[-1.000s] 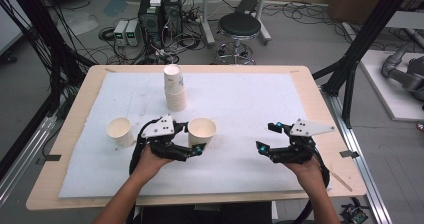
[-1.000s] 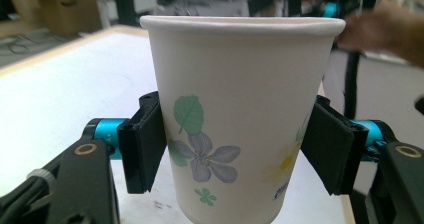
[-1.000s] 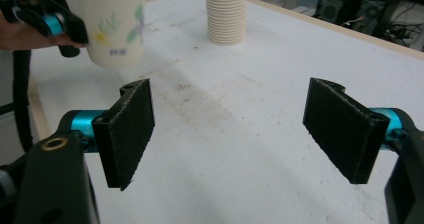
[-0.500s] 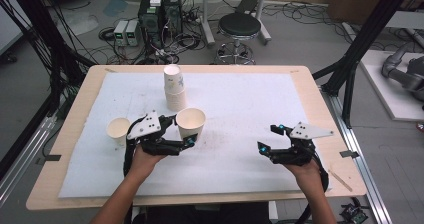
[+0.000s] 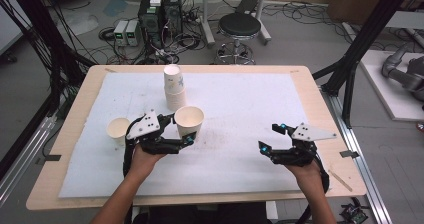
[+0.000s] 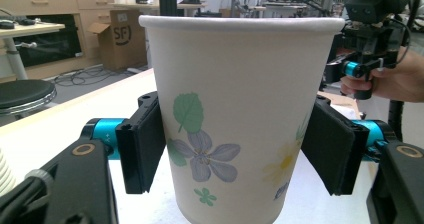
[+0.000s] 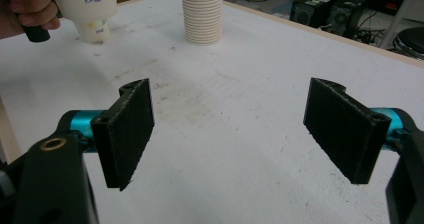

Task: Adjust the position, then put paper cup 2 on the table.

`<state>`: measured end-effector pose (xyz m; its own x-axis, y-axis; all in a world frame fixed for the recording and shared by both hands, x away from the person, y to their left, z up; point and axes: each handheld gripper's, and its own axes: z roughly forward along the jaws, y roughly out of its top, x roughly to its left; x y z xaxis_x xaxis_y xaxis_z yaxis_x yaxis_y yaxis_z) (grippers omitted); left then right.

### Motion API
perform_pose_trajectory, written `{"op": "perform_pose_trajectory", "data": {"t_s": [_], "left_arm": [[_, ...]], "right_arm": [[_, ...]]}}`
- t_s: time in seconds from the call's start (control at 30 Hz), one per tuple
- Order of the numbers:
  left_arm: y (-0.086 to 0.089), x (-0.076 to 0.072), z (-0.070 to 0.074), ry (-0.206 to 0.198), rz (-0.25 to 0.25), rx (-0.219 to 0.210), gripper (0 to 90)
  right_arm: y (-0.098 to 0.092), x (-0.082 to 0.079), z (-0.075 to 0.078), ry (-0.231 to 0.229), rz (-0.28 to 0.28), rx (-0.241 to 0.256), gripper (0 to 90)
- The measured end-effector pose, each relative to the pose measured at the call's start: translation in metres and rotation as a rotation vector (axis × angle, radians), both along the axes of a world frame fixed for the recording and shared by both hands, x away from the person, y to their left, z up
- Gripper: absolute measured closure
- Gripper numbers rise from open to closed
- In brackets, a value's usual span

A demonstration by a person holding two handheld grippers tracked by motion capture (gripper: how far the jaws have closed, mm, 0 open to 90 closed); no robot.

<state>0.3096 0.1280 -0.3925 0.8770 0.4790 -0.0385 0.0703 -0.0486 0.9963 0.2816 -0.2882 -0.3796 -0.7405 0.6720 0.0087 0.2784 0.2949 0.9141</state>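
Left gripper view shows the flowered paper cup [image 6: 235, 119] upright between the left gripper [image 6: 240, 151], its pads pressed on both sides. The right gripper [image 7: 240, 134] is spread wide over the white mat [image 7: 225, 109], far off.

Compared with a second earlier, the left gripper [image 5: 176, 129], its fingers [image 6: 142, 149] clamped on the flowered paper cup [image 5: 189, 122], now carries the cup lifted and shifted farther from the person, closer to the stack of cups [image 5: 174, 87] on the tabletop [image 5: 250, 104].
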Motion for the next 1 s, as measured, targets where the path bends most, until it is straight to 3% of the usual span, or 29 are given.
{"op": "perform_pose_trajectory", "data": {"t_s": [0.47,0.7,0.9,1.0], "left_arm": [[-0.003,0.007,-0.011,0.026,0.006,0.001,30.3],[-0.019,0.016,-0.017,0.027,0.011,0.030,30.3],[-0.041,0.031,-0.014,0.019,0.020,-0.014,30.3],[-0.057,0.040,-0.015,0.029,0.013,-0.009,30.3]], "right_arm": [[-0.003,-0.002,0.000,-0.006,-0.008,-0.006,20.6],[-0.006,-0.005,-0.001,-0.002,-0.019,-0.010,20.6],[-0.011,-0.007,0.000,-0.008,-0.029,0.004,20.5],[-0.014,-0.007,0.000,-0.007,-0.036,0.006,20.5]]}}
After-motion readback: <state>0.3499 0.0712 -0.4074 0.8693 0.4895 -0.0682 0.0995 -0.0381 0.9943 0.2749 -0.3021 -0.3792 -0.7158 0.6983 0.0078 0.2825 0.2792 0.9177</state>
